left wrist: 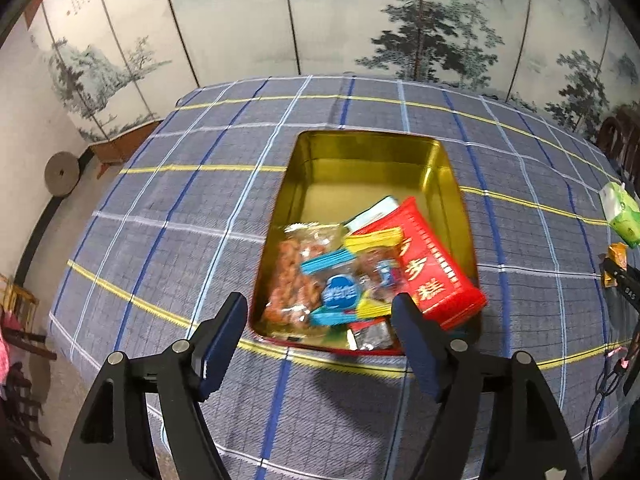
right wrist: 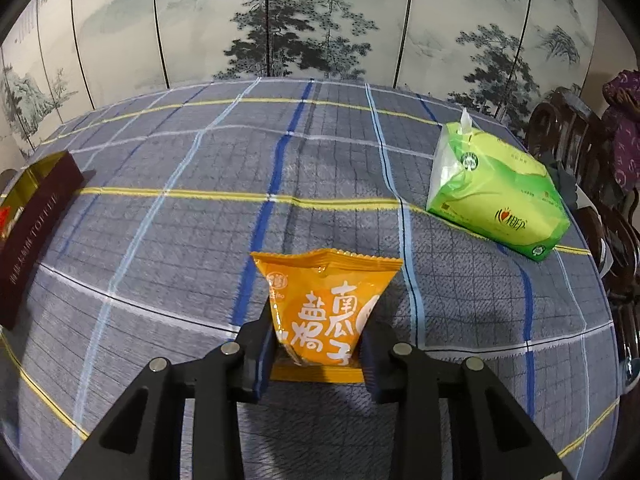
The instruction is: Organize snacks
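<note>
A gold tin (left wrist: 360, 160) with red outer walls sits on the plaid tablecloth and holds several snack packets, with a red packet (left wrist: 436, 264) leaning on its right wall. My left gripper (left wrist: 320, 316) is open and empty, hovering just in front of the tin's near end. My right gripper (right wrist: 316, 336) is shut on an orange snack packet (right wrist: 324, 300) and holds it above the cloth. The right gripper with its orange packet (left wrist: 616, 260) also shows at the right edge of the left wrist view. The tin's dark red side (right wrist: 28, 232) shows at the left of the right wrist view.
A green tissue pack (right wrist: 496, 196) lies on the table at the right, also in the left wrist view (left wrist: 622, 216). Dark wooden chairs (right wrist: 580, 152) stand beyond the right edge. A painted folding screen (left wrist: 320, 20) stands behind the table.
</note>
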Demonstrator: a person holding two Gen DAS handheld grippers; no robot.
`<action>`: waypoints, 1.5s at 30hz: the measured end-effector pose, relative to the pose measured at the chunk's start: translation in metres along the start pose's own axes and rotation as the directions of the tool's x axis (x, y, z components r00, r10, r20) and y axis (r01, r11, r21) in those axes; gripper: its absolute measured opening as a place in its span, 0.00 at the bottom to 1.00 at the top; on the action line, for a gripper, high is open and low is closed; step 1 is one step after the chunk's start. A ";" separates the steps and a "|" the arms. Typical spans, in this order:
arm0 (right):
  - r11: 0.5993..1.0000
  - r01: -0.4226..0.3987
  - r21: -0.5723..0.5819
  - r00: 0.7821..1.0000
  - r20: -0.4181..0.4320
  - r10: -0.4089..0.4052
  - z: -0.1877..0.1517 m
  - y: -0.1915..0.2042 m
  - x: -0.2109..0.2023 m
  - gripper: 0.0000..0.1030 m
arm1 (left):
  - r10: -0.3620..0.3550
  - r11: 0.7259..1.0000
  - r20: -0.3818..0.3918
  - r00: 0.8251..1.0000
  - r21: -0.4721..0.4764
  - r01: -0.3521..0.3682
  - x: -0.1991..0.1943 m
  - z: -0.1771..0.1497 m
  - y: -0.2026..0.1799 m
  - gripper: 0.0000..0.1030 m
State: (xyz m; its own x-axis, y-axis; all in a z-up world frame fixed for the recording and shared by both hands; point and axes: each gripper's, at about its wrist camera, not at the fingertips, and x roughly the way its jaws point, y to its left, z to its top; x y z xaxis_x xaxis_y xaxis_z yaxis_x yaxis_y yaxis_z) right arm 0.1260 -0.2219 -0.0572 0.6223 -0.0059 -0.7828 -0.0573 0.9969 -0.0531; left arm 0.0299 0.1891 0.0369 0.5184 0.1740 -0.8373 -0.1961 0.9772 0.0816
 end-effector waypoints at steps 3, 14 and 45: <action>0.999 -0.037 -0.001 0.999 0.018 0.037 0.006 0.013 -0.012 0.34 | 0.010 1.000 -0.002 1.000 -0.011 -0.010 0.000 -0.004 0.008 0.70; 0.968 -0.210 -0.139 0.976 0.033 0.217 0.028 0.128 -0.039 0.34 | 0.012 0.997 -0.005 1.000 -0.072 -0.012 -0.004 -0.014 0.040 0.71; 0.864 -0.309 -0.397 0.948 -0.055 0.314 0.040 0.329 -0.040 0.34 | 0.068 0.979 -0.057 0.996 -0.191 -0.078 0.006 -0.039 0.111 0.76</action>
State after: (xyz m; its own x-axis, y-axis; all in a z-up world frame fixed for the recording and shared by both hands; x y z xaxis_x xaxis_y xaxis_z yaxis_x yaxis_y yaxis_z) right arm 0.1132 0.1097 -0.0184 0.5292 0.3027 -0.7926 -0.5519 0.8324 -0.0505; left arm -0.0212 0.2938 0.0198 0.4555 0.2327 -0.8593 -0.3911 0.9194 0.0417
